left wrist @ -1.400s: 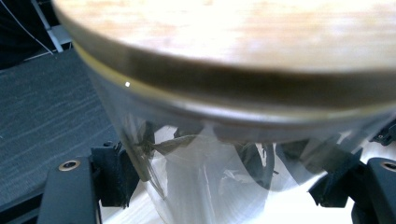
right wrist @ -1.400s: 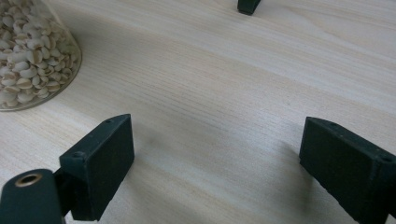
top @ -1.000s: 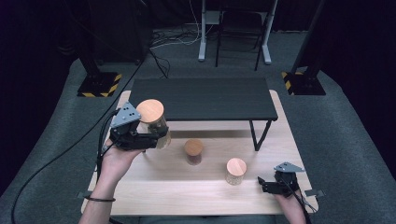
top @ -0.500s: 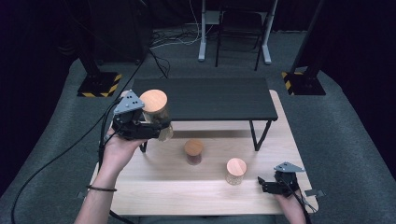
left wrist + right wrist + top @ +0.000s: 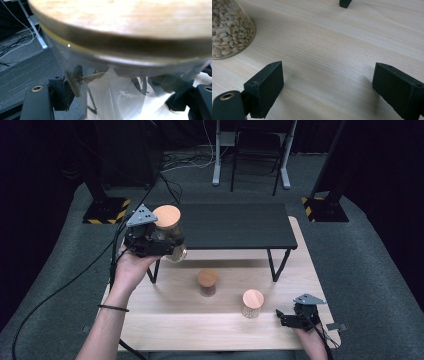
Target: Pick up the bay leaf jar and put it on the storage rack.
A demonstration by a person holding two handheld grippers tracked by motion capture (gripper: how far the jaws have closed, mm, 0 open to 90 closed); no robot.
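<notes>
My left gripper (image 5: 169,244) is shut on a large glass jar (image 5: 167,216) with a round wooden lid, held in the air at the left end of the black shelf (image 5: 235,225). In the left gripper view the jar (image 5: 140,37) is very close, with dry leaves inside, and both black fingers (image 5: 61,96) press its sides. At the table's front right my right gripper (image 5: 285,317) rests open. Its view shows the right gripper (image 5: 327,92) with bare wood between the jaws.
Two small wooden-lidded jars stand on the light wooden table (image 5: 200,320): a dark-filled jar (image 5: 207,282) mid-table and a white-bean jar (image 5: 252,302) left of my right gripper, also seen as the bean jar (image 5: 227,32). A shelf foot (image 5: 345,3) stands beyond.
My left gripper has lifted the big jar and carried it away from me, toward the shelf top. The right gripper has stayed still.
</notes>
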